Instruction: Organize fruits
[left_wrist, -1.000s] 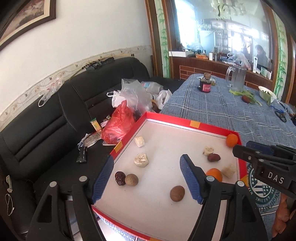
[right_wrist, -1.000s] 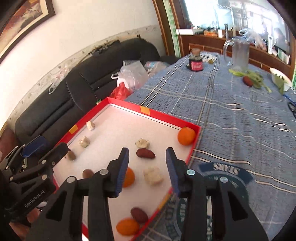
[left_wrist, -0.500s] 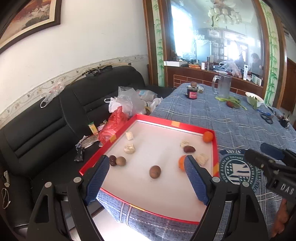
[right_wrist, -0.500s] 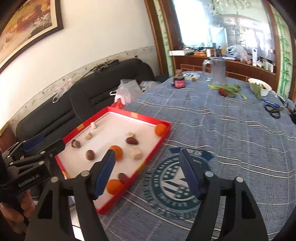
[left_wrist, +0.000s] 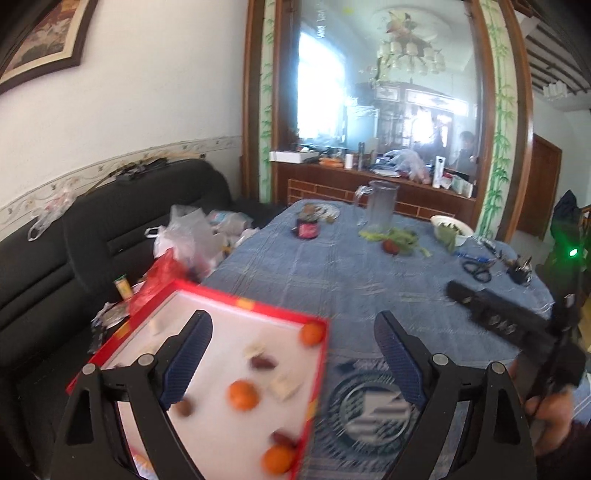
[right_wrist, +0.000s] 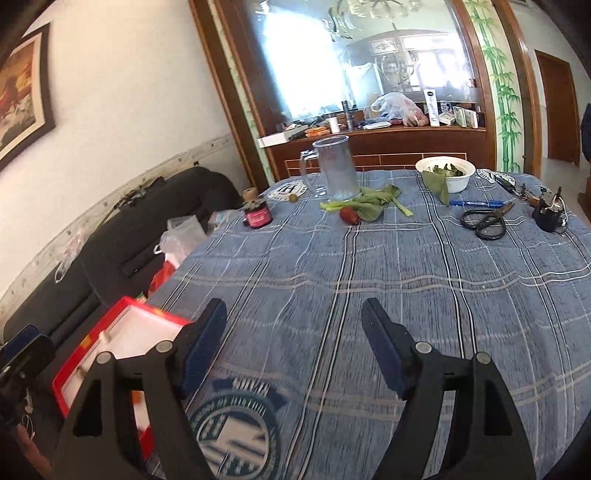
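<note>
A red-rimmed tray (left_wrist: 236, 302) with a white floor lies at the table's near left corner. In it are three oranges, one at the far right corner (left_wrist: 312, 334), one in the middle (left_wrist: 242, 395) and one at the near edge (left_wrist: 277, 459), plus brown fruits (left_wrist: 263, 362) and pale pieces (left_wrist: 284, 384), all blurred. My left gripper (left_wrist: 291, 362) is open and empty, held high above the tray's right side. My right gripper (right_wrist: 293, 345) is open and empty over the blue cloth, with the tray (right_wrist: 122, 334) at its lower left. The right gripper body (left_wrist: 517, 325) shows at the left wrist view's right.
A blue checked cloth (right_wrist: 369, 266) with a round emblem (right_wrist: 229, 417) covers the table. Far across it stand a clear jug (right_wrist: 334, 171), a red-lidded jar (right_wrist: 257, 216), greens with a red fruit (right_wrist: 349, 215), a white bowl (right_wrist: 448, 173), scissors (right_wrist: 485, 221). A black sofa (left_wrist: 74, 236) with bags lies left.
Both grippers have lifted and pulled back from the tray, tilting up toward the room. The right gripper's jaws have widened and it has swung right over the cloth.
</note>
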